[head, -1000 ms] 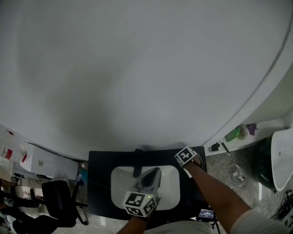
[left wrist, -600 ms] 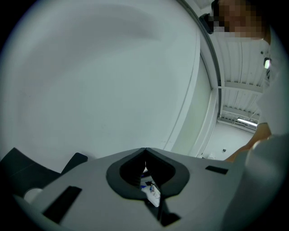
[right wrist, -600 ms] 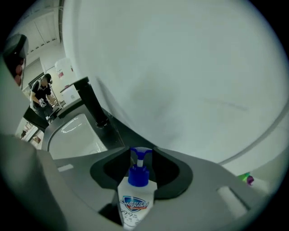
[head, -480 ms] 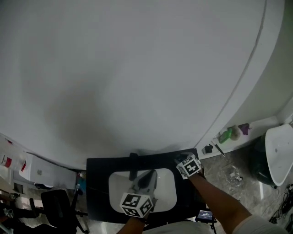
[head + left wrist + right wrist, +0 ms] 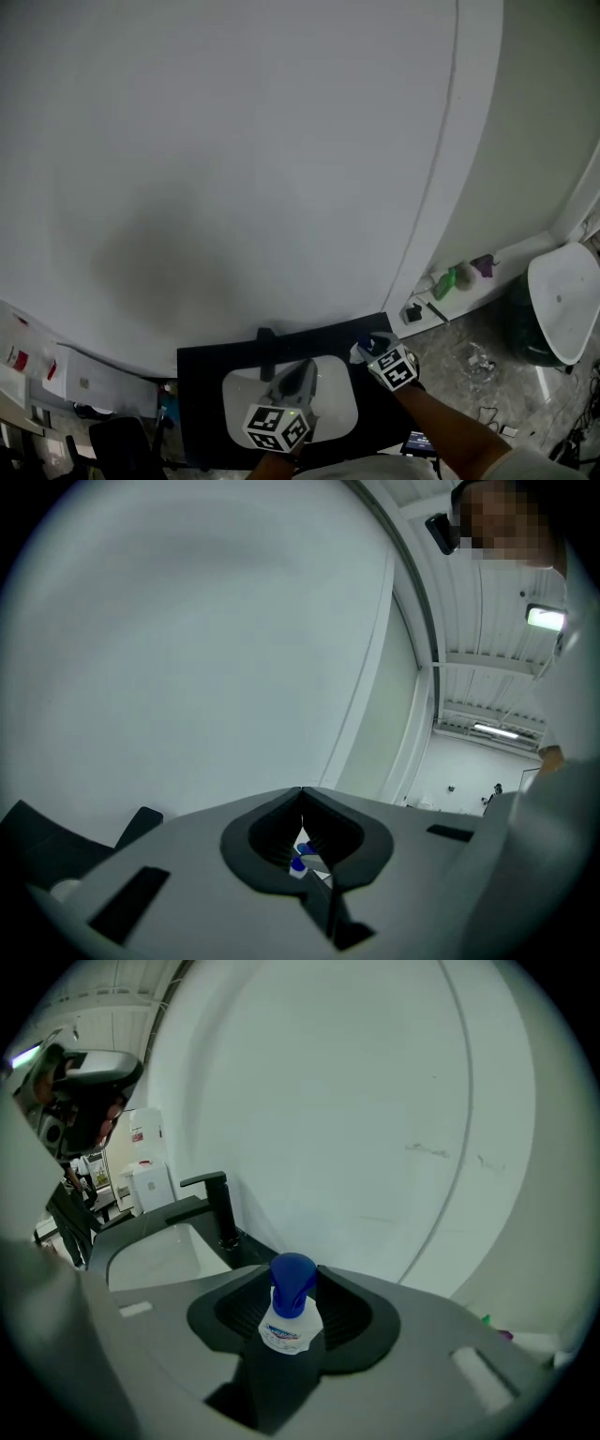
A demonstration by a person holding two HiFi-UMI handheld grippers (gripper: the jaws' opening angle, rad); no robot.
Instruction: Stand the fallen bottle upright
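A small white bottle (image 5: 284, 1331) with a blue cap and a printed label sits between the jaws of my right gripper (image 5: 292, 1283), which is shut on it. The cap sticks out past the fingertips. In the head view the bottle (image 5: 367, 345) shows as a blue spot in front of the right gripper (image 5: 366, 349), above the black counter's (image 5: 202, 375) right part. My left gripper (image 5: 306, 367) hangs over the white sink (image 5: 333, 417). Its jaws (image 5: 301, 791) meet at the tips with nothing held.
A black faucet (image 5: 265, 342) (image 5: 220, 1206) stands at the sink's (image 5: 155, 1251) back edge, against a plain white wall. Right of the counter, a low ledge carries a green item (image 5: 445, 279) and a purple one (image 5: 485, 265). A white fixture (image 5: 562, 300) stands at far right.
The head view has swung, so the counter sits lower and smaller. The right gripper has lifted with the bottle, whose blue cap now shows. The left gripper has risen slightly over the sink.
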